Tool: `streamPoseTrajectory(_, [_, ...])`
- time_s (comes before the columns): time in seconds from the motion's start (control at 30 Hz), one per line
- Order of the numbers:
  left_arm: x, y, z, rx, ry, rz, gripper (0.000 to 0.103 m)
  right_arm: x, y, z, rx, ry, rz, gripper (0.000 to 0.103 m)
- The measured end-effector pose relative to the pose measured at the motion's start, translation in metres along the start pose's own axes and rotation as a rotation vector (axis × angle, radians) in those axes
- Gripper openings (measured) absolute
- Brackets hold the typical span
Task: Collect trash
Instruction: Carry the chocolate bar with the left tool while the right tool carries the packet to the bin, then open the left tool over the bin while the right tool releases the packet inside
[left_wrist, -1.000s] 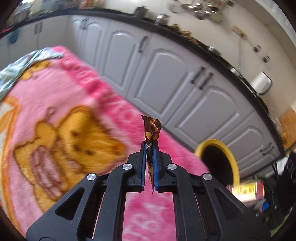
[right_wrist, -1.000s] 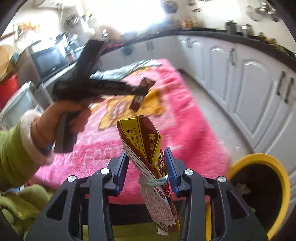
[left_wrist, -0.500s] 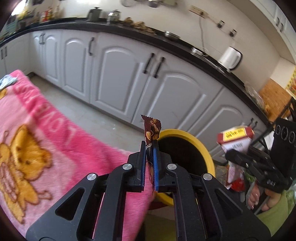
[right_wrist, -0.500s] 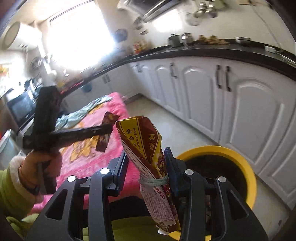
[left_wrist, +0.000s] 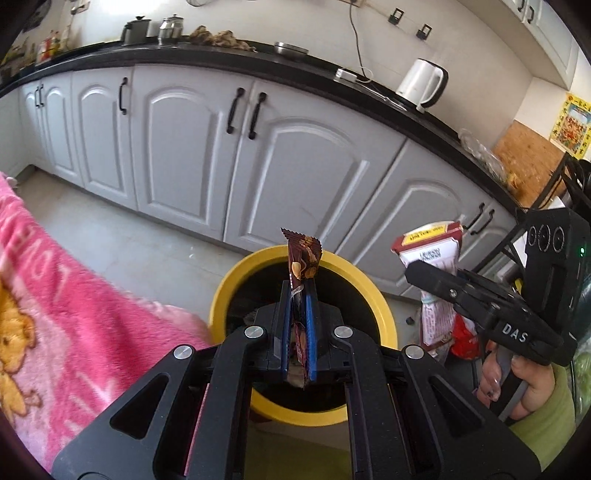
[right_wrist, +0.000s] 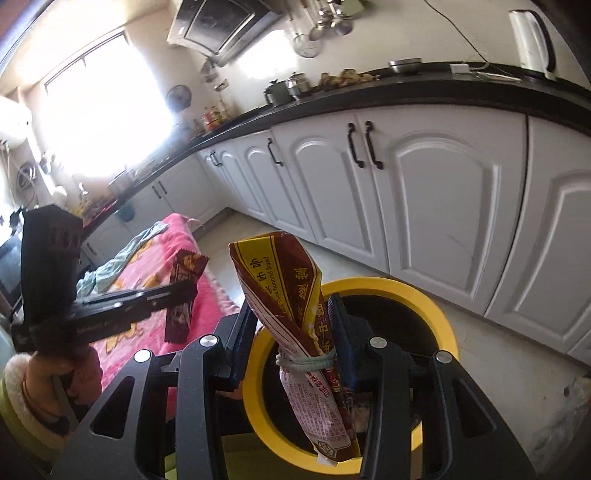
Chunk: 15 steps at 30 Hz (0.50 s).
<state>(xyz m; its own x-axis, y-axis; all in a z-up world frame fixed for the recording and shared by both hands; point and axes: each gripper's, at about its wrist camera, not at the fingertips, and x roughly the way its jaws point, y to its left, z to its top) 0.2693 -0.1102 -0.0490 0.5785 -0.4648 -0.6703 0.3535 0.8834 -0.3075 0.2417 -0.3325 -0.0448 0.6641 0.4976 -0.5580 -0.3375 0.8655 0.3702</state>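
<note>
My left gripper is shut on a brown snack wrapper and holds it upright over the yellow bin. It also shows in the right wrist view with the wrapper. My right gripper is shut on a red and yellow packet tied with a green band, above the yellow bin. The right gripper also shows in the left wrist view, right of the bin, with the packet.
A pink blanket lies left of the bin, also seen in the right wrist view. White cabinets under a black counter run behind. A white kettle stands on the counter. A black rack is at far right.
Both grippers have swung away from the pink blanket toward the yellow bin, which is now directly below them. Each still holds its piece of trash.
</note>
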Motion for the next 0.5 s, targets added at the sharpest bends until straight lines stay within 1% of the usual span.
streamPoseTrajectory(0.23, [0.020, -0.012, -0.008, 0.012, 0.027, -0.014, 0.003, 0.006, -0.012, -0.003, 0.050, 0.001, -0.012, 0.038])
streamPoseTrajectory(0.5, [0.040, -0.013, -0.013, -0.003, 0.051, -0.029, 0.005, 0.012, -0.019, -0.007, 0.083, 0.007, -0.032, 0.039])
